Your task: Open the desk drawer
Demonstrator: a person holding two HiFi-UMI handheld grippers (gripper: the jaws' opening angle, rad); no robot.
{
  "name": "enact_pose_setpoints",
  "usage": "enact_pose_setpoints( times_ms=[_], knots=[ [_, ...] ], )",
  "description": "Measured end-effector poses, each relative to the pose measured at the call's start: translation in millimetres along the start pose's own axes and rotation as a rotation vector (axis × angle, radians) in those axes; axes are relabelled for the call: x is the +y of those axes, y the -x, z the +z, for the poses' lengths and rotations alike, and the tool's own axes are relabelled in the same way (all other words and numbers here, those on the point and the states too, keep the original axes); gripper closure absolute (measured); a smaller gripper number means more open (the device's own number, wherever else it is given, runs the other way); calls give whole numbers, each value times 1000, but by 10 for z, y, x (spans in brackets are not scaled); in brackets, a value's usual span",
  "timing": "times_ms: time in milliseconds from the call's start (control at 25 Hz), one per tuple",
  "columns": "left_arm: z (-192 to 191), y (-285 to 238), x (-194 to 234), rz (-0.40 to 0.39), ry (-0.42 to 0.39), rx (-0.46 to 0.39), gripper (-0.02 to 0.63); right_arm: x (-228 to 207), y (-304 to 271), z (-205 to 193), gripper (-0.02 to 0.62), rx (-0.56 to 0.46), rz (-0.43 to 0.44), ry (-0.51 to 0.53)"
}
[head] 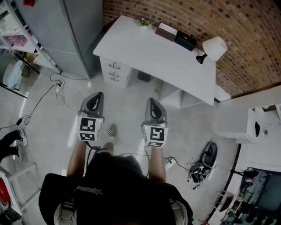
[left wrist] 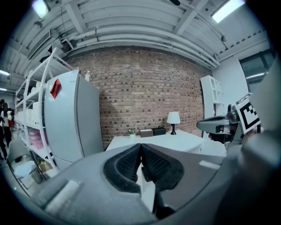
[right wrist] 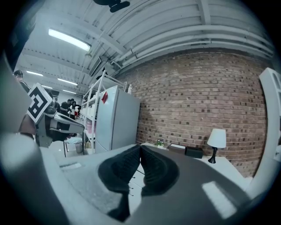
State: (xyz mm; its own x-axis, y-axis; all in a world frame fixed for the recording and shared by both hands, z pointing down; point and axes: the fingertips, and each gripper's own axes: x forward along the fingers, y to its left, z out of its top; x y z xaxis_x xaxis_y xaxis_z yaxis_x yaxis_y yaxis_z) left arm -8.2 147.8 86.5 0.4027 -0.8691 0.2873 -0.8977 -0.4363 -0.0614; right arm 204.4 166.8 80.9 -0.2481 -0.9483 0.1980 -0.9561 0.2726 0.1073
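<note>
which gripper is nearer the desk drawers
Left. The left gripper is in front of the drawers, a little to their left and not touching. The right gripper is farther off, to their right.

Room, as you face it.
- Ahead of you: brick wall.
- To your left: grey fridge, then white rack with stock on its shelves.
- To your right: white shelf unit.
- Under you: pale floor, cables trailing across it.
- Over you: ribbed ceiling, strip lights lit.
</note>
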Motion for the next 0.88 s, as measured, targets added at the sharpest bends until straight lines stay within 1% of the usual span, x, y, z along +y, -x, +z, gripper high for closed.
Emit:
enact_pose_setpoints(
  times_ms=[200,480,640,800,880],
  knots=[
    [-183,-392,378,-5,36,39,595,121,-597,-65,591,27,15,5],
    [-398,-856,795,-16,85,68,595,270,-1312,-212,591,85,34,11],
    [-575,-1077,968,-23,100,92,595,340,-1611,-336,591,115,42,2],
    [-694,-1278,1113,-13,91,112,595,331,-1864,-491,591,147,46,-4],
    [-798,-1378,1177,-9,100,127,595,330,-2002,-601,591,161,49,-8]
  ],
)
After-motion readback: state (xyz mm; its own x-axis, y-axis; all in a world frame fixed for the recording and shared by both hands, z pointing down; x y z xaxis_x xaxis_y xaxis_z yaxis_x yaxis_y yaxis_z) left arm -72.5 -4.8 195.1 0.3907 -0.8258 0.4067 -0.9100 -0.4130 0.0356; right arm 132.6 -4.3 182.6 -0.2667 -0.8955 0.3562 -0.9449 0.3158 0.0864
